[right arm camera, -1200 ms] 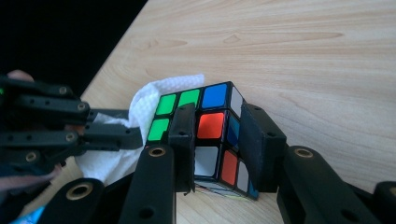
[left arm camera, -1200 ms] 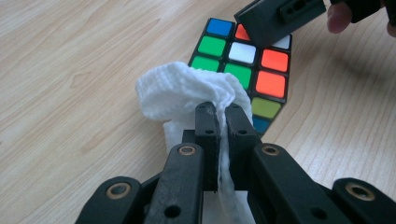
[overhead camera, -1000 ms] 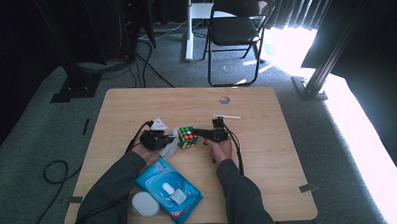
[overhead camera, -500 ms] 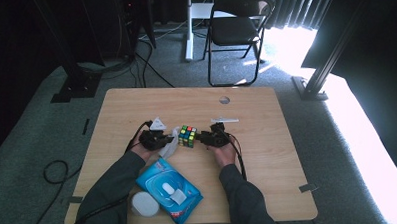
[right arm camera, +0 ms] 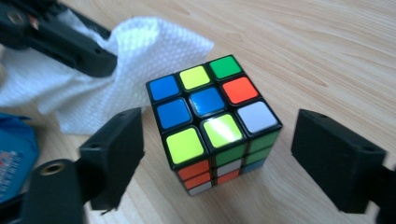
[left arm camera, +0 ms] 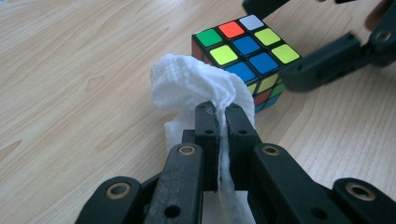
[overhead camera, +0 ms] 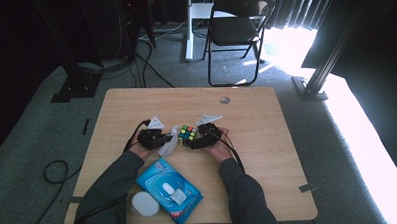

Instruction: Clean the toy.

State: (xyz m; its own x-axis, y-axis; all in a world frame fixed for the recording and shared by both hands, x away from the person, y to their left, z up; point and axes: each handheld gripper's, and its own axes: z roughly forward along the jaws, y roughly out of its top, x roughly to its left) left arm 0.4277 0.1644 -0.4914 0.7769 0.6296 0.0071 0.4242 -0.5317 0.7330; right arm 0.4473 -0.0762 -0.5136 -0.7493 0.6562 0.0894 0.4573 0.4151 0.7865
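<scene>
A colour-scrambled puzzle cube [overhead camera: 188, 135] stands on the wooden table [overhead camera: 267, 119]. In the right gripper view the cube [right arm camera: 210, 107] sits between the jaws of my right gripper [right arm camera: 224, 154], which is open, with a gap on each side. My right gripper [overhead camera: 200, 140] is at the cube's near right. My left gripper [left arm camera: 222, 116] is shut on a white wet wipe [left arm camera: 191, 84], whose bunched end hangs just short of the cube [left arm camera: 247, 51]. From above, the left gripper [overhead camera: 160, 139] and wipe [overhead camera: 168, 146] lie just left of the cube.
A blue pack of wet wipes [overhead camera: 169, 190] lies near the table's front edge between the forearms, a white round lid [overhead camera: 144, 204] beside it. A small hole [overhead camera: 224, 99] marks the table's far side. A folding chair [overhead camera: 236, 30] stands beyond the table.
My right gripper has come in from the cube's right and now has its jaws on either side of the cube. The left gripper with the wipe has barely moved.
</scene>
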